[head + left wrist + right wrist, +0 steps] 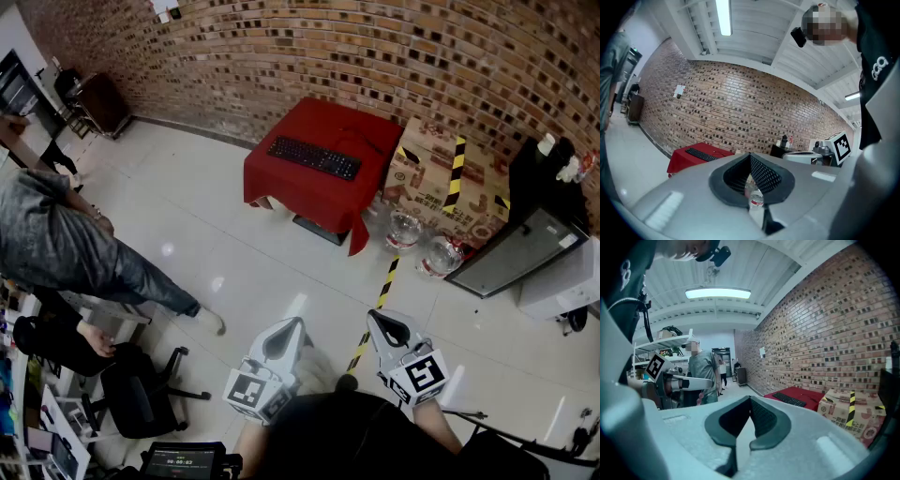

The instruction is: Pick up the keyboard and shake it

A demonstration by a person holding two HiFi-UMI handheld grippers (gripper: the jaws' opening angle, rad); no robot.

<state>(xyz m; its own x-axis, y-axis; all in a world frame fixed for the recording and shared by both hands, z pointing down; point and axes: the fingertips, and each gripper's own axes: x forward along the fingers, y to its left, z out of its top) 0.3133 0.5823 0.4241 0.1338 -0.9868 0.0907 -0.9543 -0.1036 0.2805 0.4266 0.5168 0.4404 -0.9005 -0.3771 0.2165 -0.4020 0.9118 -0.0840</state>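
Head view looks down on a curved brick wall [375, 56] at the far side of the room and a pale tiled floor [234, 253] that fills most of the frame. Against that wall stands a small desk [309, 192] draped in a red cloth, and just to its right sits a cardboard box [441, 178] with black-and-yellow hazard stripes. At the left edge, a person in a grey shirt [52, 234] is seated with legs stretched onto the floor, beside a black office chair [141, 394]. The black keyboard [313, 157] lies flat on the desk's red cloth, set slightly askew, with nothing touching it. On the floor between desk and box stand 2 clear glass jars [405, 228]. A yellow-and-black tape strip [380, 295] runs along the floor from the jars toward the camera. At the bottom of the frame, the left tool [296, 325] and the right tool [375, 319] are held side by side, well apart from the desk and both aimed toward it. Left gripper view and right gripper view each show the jaws closed together at the tips with nothing clamped between them, and the keyboard appears small in the distance in both.
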